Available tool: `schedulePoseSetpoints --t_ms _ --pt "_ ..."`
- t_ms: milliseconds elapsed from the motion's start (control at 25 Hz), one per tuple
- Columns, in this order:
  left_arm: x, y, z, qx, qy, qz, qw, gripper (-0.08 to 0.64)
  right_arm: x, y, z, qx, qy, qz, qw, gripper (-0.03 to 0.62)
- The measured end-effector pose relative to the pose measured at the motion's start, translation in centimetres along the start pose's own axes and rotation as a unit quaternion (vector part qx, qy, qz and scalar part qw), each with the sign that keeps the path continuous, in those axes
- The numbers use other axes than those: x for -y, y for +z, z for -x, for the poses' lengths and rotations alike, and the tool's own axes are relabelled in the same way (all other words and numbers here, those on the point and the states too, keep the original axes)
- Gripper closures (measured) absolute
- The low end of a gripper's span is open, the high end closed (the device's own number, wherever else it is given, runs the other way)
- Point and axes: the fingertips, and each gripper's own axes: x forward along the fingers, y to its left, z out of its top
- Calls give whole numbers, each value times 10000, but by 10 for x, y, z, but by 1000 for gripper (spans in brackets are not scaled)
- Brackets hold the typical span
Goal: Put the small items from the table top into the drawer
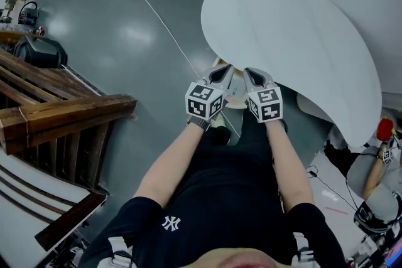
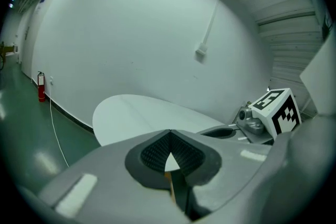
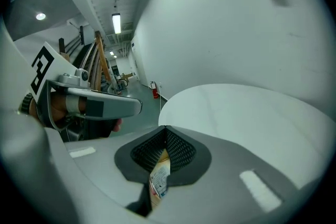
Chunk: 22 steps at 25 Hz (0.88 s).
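Nearest the person, both arms reach forward and the two tools sit side by side, almost touching, just short of the near edge of the round white table [image 1: 295,28]. The right gripper [image 1: 253,76] has its tongs pressed narrow on a small printed packet [image 3: 159,180], which stands in the seam behind the ribbed pads and not out at the tips. The left gripper [image 1: 223,74] is likewise closed, with only a tan sliver [image 2: 170,182] showing in its seam; too little of it shows to name, though it may be the edge of another small item.

Further out, the table top shows bare (nothing left on it in any of the three views), and no drawer is in view.

The main risk is a drop: both tools hang over the grey floor [image 1: 125,41], not over the table, so a thin packet sliding out of a loosened squeeze would fall well out of reach. With the tools this close, turning to look for the drawer could knock one against the other and jolt a hold loose
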Motion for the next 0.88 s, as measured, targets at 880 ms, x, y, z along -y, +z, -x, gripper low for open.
schedulePoseSetpoints --t_ms 880 --pt "56 141 -1 424 -337 -384 9978 560 38 143 79 1191 -454 -289 9914 571"
